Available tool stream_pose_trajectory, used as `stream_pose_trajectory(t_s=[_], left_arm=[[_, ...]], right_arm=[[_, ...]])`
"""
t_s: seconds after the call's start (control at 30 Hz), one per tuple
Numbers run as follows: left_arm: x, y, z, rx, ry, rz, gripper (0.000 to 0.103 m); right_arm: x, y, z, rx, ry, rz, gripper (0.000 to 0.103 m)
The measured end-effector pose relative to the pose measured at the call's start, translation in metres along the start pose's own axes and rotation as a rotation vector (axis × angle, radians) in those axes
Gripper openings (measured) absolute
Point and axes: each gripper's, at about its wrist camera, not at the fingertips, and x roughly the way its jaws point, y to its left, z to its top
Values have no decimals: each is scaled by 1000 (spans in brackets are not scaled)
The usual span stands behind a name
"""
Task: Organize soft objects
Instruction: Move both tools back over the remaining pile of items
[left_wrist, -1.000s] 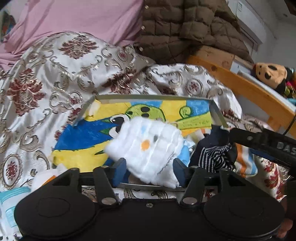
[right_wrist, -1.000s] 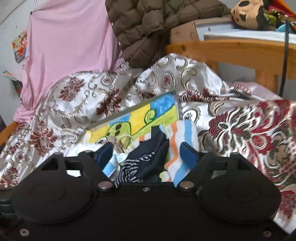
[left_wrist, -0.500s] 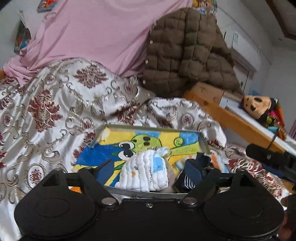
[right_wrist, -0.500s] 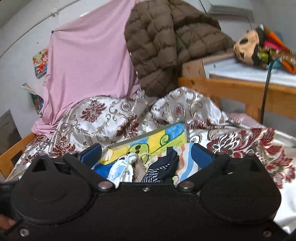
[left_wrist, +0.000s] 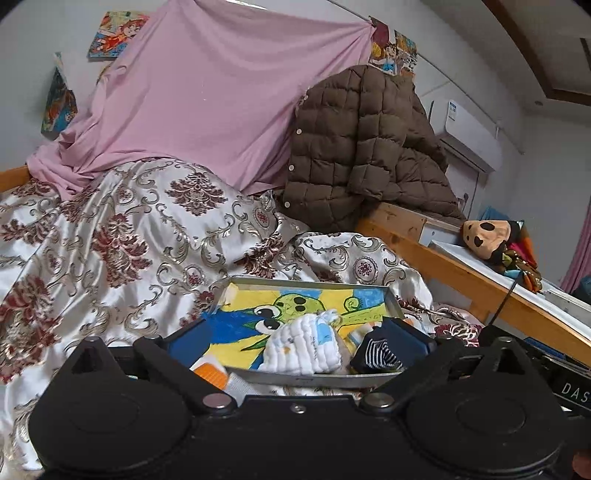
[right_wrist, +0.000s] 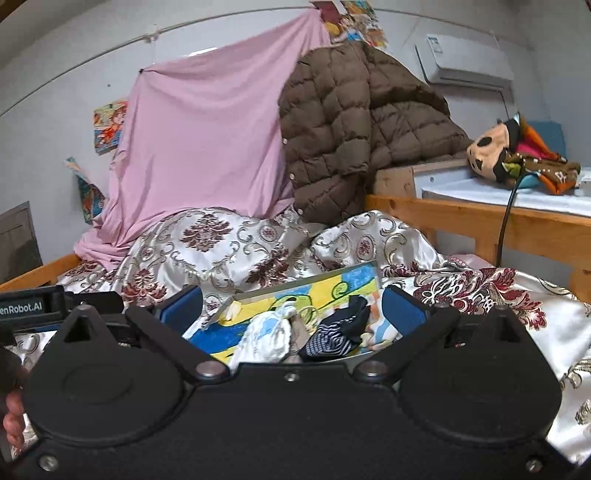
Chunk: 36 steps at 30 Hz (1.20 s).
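Fingers (left_wrist: 186, 341) of both grippers have just been opening, now wide and empty, farther back from the tray (left_wrist: 314, 378): one white cloth (left_wrist: 304, 349), one striped sock (left_wrist: 380, 354).

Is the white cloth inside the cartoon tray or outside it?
Inside. The white cloth lies bunched on the tray, beside the dark striped sock.

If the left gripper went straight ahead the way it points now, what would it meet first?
Probably the white quilted cloth lying in the metal tray, which sits centred between the left gripper's open fingers. Depth is unclear, so the tray's near rim could come first.
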Motion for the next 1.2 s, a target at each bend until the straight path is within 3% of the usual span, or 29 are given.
stream_pose_trajectory(t_s=[0.27, 0.77, 1.2], left_arm=[[-35, 19, -18, 10, -1, 15, 102], [-73, 37, -61, 94, 60, 32, 102], [-88, 53, -90, 94, 140, 122, 102]], right_arm=[[-44, 25, -17, -32, -6, 0, 102], [-94, 62, -55, -74, 79, -29, 102], [-93, 91, -78, -167, 196, -25, 102]])
